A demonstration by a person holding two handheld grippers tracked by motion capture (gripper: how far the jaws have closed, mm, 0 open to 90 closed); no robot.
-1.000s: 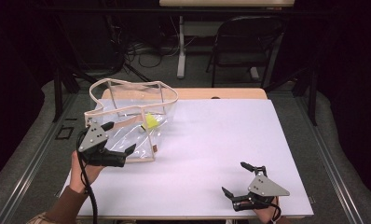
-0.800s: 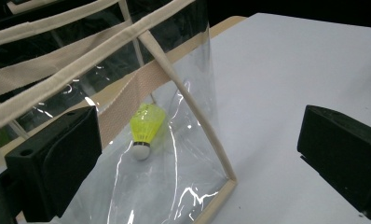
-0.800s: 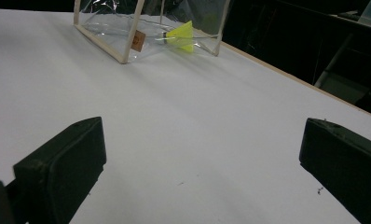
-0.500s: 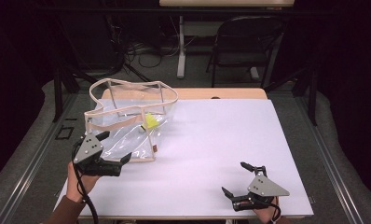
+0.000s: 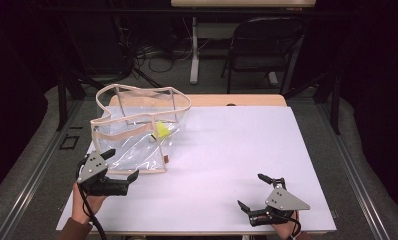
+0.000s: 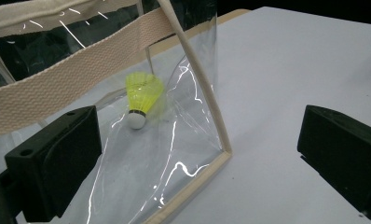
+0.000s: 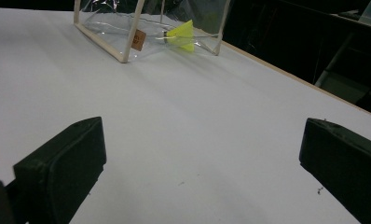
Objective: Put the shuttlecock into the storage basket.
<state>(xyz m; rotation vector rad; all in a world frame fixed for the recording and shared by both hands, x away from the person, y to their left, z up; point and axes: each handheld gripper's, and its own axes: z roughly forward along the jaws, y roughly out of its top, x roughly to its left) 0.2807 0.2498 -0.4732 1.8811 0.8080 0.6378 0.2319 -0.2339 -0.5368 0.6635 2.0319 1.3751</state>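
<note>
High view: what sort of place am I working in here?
Probably a lab or studio recording bay: a white table on dark flooring, a folding chair behind it, and loose cables on the floor by stand legs.

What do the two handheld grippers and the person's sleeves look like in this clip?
Both the left gripper and right gripper are black with blocky jaws and a grey three-cornered plate on top. A black cable trails from the left one. A brown sleeve shows at the left wrist.
</note>
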